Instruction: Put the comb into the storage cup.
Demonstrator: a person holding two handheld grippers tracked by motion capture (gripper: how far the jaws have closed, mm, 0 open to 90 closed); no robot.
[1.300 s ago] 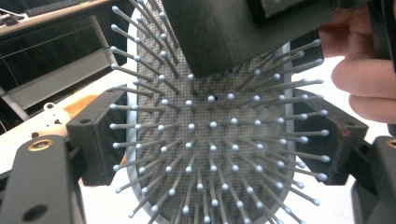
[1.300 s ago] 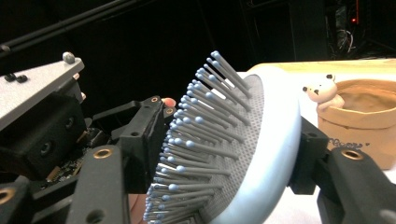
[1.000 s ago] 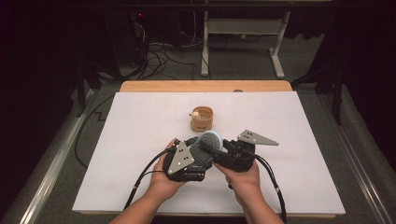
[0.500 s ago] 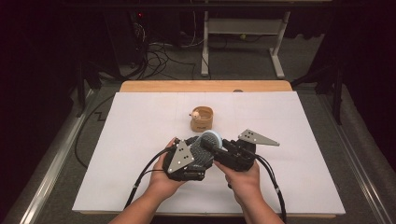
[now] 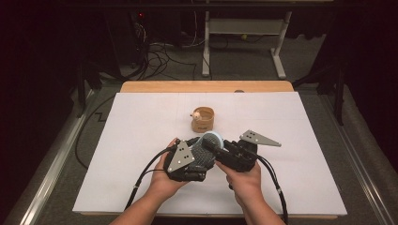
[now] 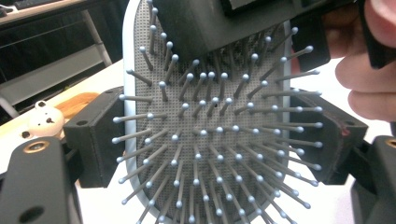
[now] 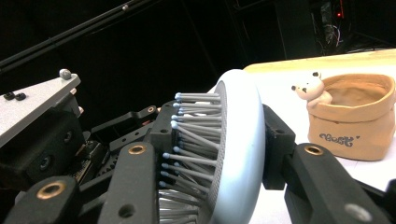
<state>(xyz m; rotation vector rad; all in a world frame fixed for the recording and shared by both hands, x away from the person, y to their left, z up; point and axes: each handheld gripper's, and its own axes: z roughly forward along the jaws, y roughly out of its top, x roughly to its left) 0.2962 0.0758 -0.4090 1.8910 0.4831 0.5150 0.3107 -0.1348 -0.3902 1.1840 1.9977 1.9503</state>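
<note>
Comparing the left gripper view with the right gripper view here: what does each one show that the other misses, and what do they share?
Left gripper view alone: the hairbrush face-on, its grey pad and ball-tipped bristles, with the right gripper pressing into the top of them beside a hand.
Right gripper view alone: the brush edge-on, its pale blue back between that gripper's jaws, and lettering on the tan pouch.
Both: the brush, the pouch's small bear figure, and the white table.
</note>
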